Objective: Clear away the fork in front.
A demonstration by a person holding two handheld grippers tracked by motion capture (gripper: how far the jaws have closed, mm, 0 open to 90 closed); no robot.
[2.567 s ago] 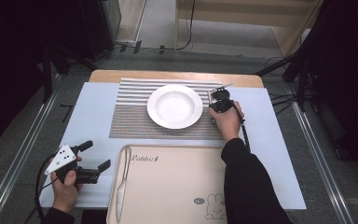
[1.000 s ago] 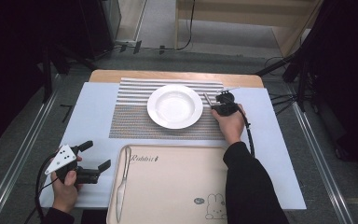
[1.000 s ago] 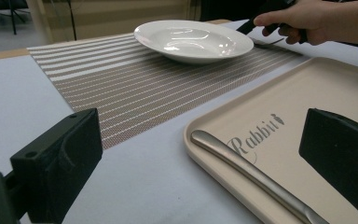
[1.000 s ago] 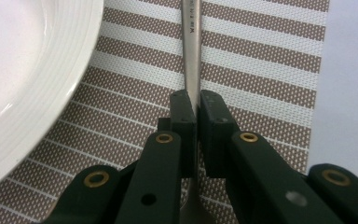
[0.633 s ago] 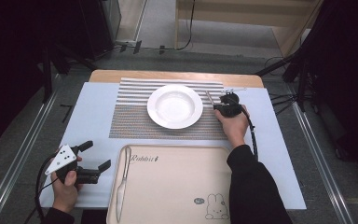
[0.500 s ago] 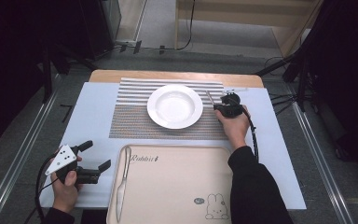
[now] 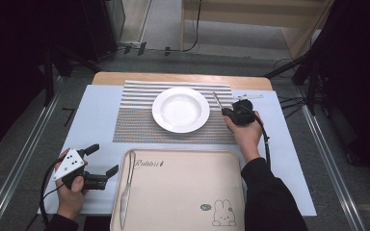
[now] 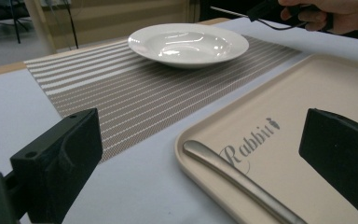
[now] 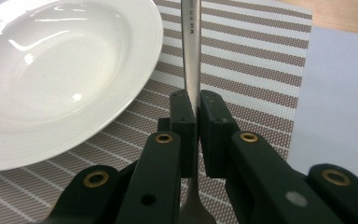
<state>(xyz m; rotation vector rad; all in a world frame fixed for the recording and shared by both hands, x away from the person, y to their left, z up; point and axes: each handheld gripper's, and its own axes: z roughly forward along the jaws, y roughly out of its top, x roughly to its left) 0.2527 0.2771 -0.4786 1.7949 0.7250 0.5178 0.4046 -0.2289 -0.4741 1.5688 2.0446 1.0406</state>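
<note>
Right gripper [image 9: 193, 105] is clamping a metal utensil handle [image 9: 191, 51] just right of the white plate's [image 7: 181, 109] rim at frame centre, over open striped placemat [image 7: 135, 120] (left gripper [image 7: 101, 161] is gaping empty, lower left).

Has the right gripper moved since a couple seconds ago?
Yes. The right gripper, shut on a utensil, has shifted away from the person alongside the plate.

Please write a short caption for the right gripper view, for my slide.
Right gripper shut on a metal utensil handle, beside the white plate on the striped placemat.
</note>
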